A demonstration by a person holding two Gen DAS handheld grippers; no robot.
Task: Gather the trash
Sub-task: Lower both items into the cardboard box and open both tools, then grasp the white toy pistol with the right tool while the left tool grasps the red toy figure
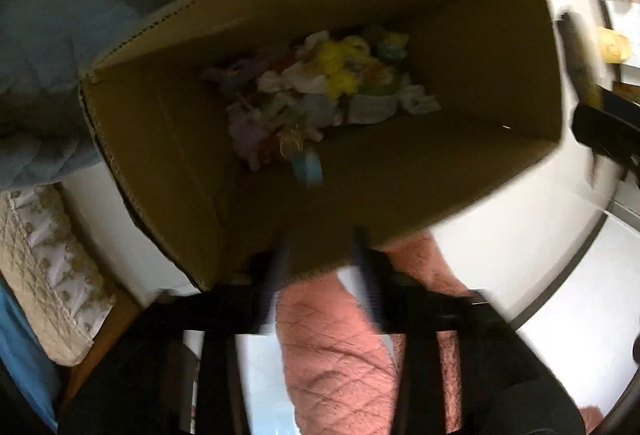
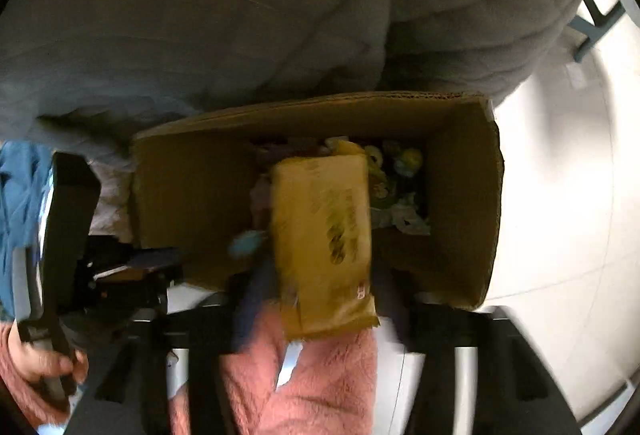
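An open cardboard box [image 1: 168, 139] holds a heap of crumpled colourful trash [image 1: 320, 87]. A small light-blue piece [image 1: 307, 165] is in the air just inside the box, blurred. My left gripper [image 1: 320, 247] is open and empty at the box's near rim. In the right wrist view the same box [image 2: 192, 195] shows from above. A yellow padded envelope [image 2: 326, 235] lies between my right gripper's fingers [image 2: 316, 275], over the box's near rim. The fingers stand apart on either side of it, blurred. The left gripper [image 2: 136, 263] shows at the left.
A grey-blue quilted blanket [image 2: 240, 15] hangs behind the box. Pink fleece legs [image 1: 340, 355] are below the grippers. White floor [image 2: 560, 195] lies to the right. A beige quilted cushion [image 1: 40, 267] sits at the left. A black chair part [image 1: 600, 131] is at the right.
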